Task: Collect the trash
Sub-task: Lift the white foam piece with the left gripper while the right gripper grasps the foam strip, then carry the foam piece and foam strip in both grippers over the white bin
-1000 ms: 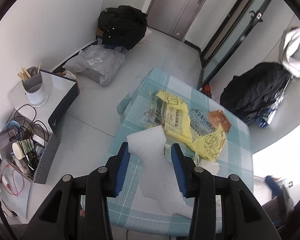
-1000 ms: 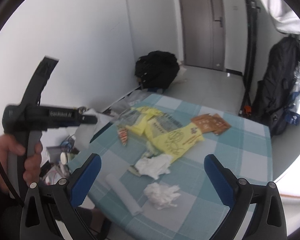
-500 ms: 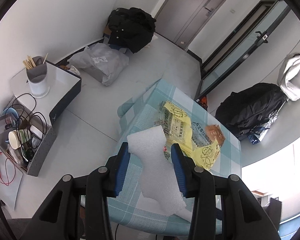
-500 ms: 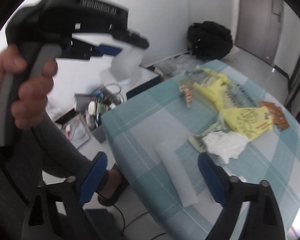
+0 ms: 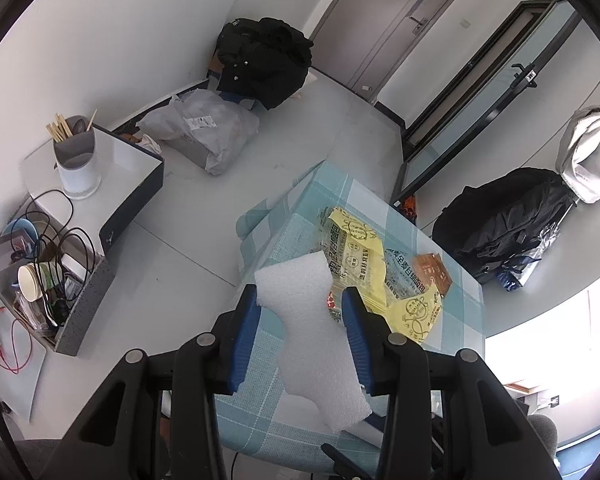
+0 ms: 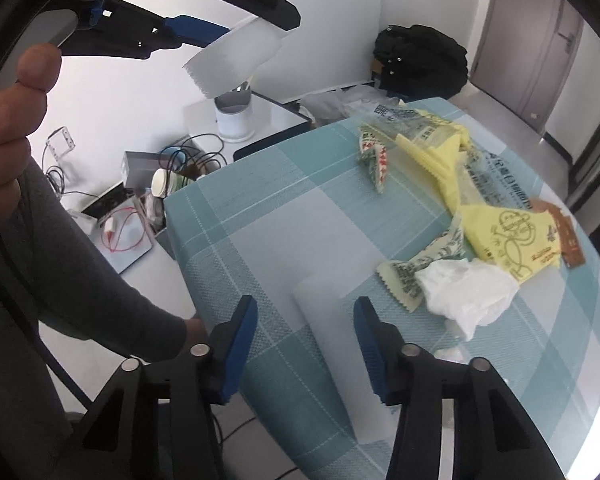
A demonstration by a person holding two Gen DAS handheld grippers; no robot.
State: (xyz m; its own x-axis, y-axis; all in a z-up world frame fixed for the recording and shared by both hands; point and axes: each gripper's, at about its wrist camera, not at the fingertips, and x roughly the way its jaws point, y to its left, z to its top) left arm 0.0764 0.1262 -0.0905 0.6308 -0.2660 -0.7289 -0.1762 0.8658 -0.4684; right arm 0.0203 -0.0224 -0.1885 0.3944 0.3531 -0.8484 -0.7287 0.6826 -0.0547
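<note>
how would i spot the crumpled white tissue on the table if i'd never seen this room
Find the table with the teal checked cloth. Trash runs along its right side in the right wrist view; follow the yellow printed wrappers toward the near edge. The crumpled white tissue lies against their near end: soft, plain and unprinted, unlike the flat white foam strip beside it.

Left gripper (image 5: 300, 312): pinching a white foam sheet (image 5: 312, 340) above the table edge.
Table (image 5: 466, 304): carrying yellow wrappers (image 5: 356, 248) and a brown packet (image 5: 432, 270).
Floor: holding a black bag (image 5: 264, 60).

Left gripper (image 5: 300, 320) clamped; right gripper (image 6: 304, 336) closing.
</note>
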